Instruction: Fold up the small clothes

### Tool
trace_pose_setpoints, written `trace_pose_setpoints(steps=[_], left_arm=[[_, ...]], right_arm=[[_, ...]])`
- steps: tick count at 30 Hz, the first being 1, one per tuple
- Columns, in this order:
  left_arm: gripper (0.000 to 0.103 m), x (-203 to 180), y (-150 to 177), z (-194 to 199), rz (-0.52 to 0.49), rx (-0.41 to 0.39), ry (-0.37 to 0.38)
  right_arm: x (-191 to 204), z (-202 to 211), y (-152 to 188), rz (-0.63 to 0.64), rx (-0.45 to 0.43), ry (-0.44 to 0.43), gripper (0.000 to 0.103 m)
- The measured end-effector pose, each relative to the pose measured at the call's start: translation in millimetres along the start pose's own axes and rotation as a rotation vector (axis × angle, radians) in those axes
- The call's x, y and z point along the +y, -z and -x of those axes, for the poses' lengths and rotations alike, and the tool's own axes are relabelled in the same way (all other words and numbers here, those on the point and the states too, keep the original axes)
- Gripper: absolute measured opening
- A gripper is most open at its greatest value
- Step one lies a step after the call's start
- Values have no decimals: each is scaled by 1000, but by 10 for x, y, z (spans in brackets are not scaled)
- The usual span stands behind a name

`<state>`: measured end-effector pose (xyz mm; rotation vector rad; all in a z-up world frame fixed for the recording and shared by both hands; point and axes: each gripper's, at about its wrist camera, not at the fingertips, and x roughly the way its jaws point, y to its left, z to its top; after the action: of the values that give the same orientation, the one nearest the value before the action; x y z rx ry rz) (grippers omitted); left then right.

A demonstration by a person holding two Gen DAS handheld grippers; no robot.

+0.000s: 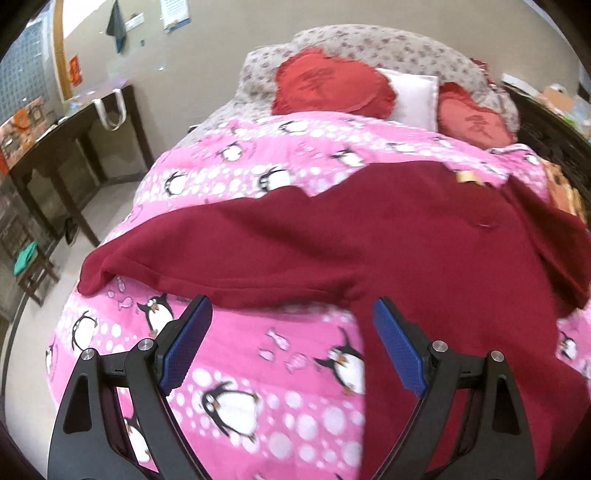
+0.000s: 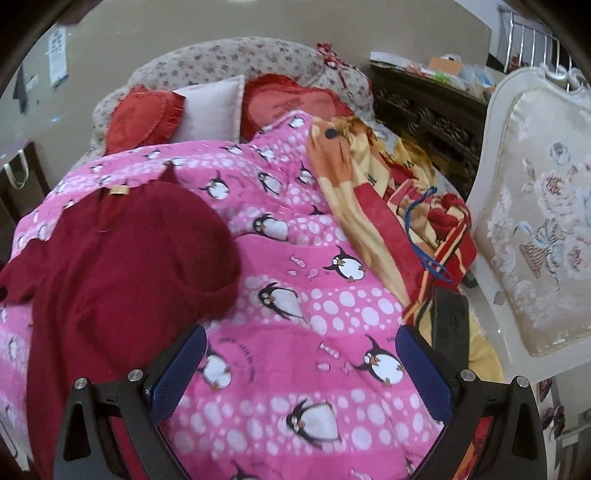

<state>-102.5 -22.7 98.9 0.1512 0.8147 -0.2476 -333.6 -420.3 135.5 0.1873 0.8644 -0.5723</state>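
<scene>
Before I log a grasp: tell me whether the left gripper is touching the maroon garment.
Cannot tell. In the left wrist view the open left gripper sits at the maroon garment hem, its right finger overlapping cloth, with neither contact nor gap plain.

Garment (image 1: 406,251) lower part cut off at frame bottom; wall papers (image 1: 173,14) too blurred to read

I see the bed (image 1: 258,92) covered by a pink penguin quilt (image 1: 258,369). A dark red garment (image 1: 406,258) lies spread across mid-frame, cushions (image 1: 325,85) sit at the top, and a striped blanket (image 2: 373,221) is bunched at right.
</scene>
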Motion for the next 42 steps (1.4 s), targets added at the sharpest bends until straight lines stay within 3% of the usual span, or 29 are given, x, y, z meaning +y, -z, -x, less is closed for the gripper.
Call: trace_pose_setpoints(steps=[13, 18, 27, 30, 35, 42], left_arm=[[89, -401, 125, 471, -79, -13, 66], [89, -471, 113, 595, -88, -24, 67], [89, -509, 68, 633, -84, -22, 58], [89, -503, 58, 612, -70, -12, 60], [89, -499, 66, 546, -63, -1, 50], [89, -514, 54, 416, -52, 15, 40]], right_arm=[[218, 871, 82, 72, -41, -119, 102], [448, 1126, 16, 68, -9, -312, 102], [850, 1622, -227, 124, 13, -518, 102], [922, 1617, -312, 131, -8, -502, 102], [1134, 1341, -341, 186, -83, -356, 102], [1414, 719, -313, 110, -53, -408, 102]])
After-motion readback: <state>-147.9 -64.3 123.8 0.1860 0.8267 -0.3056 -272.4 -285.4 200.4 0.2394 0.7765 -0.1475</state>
